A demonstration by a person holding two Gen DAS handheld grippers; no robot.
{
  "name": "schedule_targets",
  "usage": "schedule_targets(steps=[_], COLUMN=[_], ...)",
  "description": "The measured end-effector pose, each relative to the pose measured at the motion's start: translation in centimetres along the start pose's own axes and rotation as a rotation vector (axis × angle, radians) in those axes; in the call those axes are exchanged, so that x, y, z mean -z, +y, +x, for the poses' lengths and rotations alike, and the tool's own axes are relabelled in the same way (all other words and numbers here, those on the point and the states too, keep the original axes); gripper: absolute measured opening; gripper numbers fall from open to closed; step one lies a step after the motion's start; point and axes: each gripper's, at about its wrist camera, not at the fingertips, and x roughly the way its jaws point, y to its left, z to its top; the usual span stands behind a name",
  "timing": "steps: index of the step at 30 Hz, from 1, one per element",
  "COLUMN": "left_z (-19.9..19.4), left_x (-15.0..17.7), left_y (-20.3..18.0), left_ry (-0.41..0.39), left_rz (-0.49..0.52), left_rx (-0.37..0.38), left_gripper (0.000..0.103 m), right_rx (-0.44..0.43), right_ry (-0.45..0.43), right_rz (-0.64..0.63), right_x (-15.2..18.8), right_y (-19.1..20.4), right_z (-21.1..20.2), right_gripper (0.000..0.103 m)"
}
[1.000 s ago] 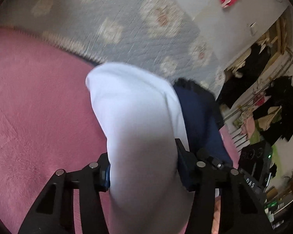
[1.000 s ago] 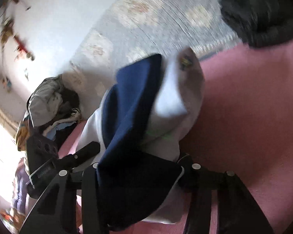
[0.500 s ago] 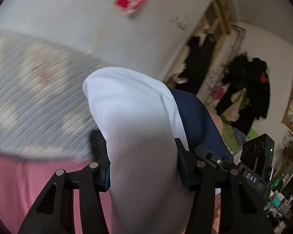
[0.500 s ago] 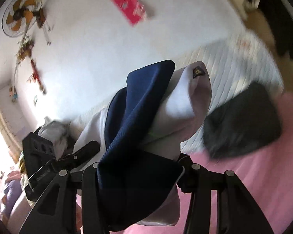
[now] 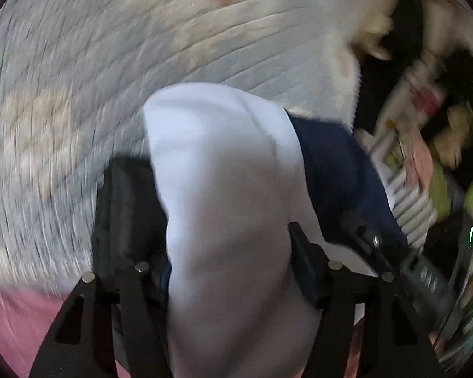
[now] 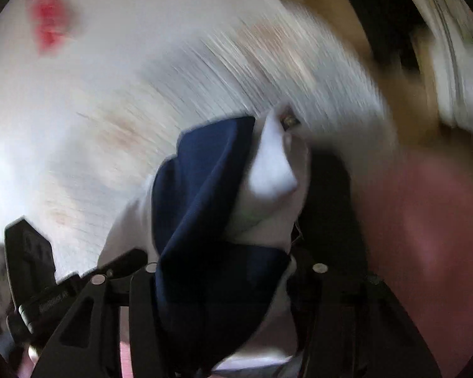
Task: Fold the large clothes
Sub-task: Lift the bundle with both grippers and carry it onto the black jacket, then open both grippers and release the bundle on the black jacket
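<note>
A folded white and navy garment (image 5: 220, 157) fills the left wrist view and hangs between the fingers of my left gripper (image 5: 230, 252). Those jaws are opening, but the white cloth still fills the gap and touches both pads. In the right wrist view the same garment (image 6: 205, 189) shows its navy side and a white corner. My right gripper (image 6: 227, 261) has it bunched between its pads while its jaws are also opening. Each view catches the other gripper's black body beside the cloth. Both views are motion-blurred.
A black folded garment (image 5: 123, 204) lies just behind the held cloth, on a pink blanket (image 6: 425, 220). A pale quilt with a flower pattern (image 5: 110, 78) rises beyond it. Hung clothes and clutter (image 5: 425, 126) crowd the right. A red paper (image 6: 47, 22) hangs on the wall.
Both grippers have swept fast across the bed with the garment between them, away from the open pink blanket towards the quilt and the black garment. The fingers stand slightly wider apart.
</note>
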Motion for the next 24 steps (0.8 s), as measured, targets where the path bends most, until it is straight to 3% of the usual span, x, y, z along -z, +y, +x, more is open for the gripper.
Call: schedule_targets(steps=[1,3,5,8,9,11,13,17,21,22,24], left_z=[0.1,0.8,1.3,0.1,-1.2,-5.9,-11.0,-20.0,-30.1,-33.3,-39.6], left_x=[0.0,-0.1,0.0,0.3,0.6,1.0,1.0,1.4,2.1,2.4,3.4], left_y=[0.1,1.6,1.7,0.9,0.6,-0.5,-1.5,-3.2,-5.2,-6.0,-6.9], left_ry=[0.000,0.023,0.040,-0.010,-0.056,-0.183,-0.275,-0.375,-0.460,-0.498,-0.570], left_rz=[0.030,-0.060,-0.056,0.014,0.017,0.009,0.083,0.203,0.263,0.275,0.286], left_rx=[0.009,0.054,0.052,0.007,-0.035,-0.136,-0.147,-0.188,-0.199,-0.210,-0.236], left_gripper=[0.062,0.067,0.068,0.072,0.078,0.078,0.086,0.093,0.094,0.096,0.103], right_rx=[0.036,0.114,0.137,0.175,0.186,0.238,0.344,0.447,0.317,0.291,0.203], right_ry=[0.005,0.019,0.002,0.014,0.009,-0.037,-0.094,-0.181,-0.348,-0.373,-0.371], right_rz=[-0.088,-0.190,-0.169,-0.176,-0.177,-0.203,-0.233,-0.286,-0.391,-0.413,-0.413], right_x=[-0.3,-1.0,-0.3,-0.4,-0.3,0.1,1.0,2.0,4.1,4.7,5.4], right_y=[1.0,2.9,2.5,2.2,2.0,2.4,3.4,7.9,16.9,19.2,22.8], right_z=[-0.1,-0.2,0.2,0.1,0.0,-0.9,-2.5,-8.6,-18.9,-21.3,-25.6], right_gripper=[0.059,0.060,0.064,0.071,0.074,0.088,0.093,0.093,0.097,0.103,0.103])
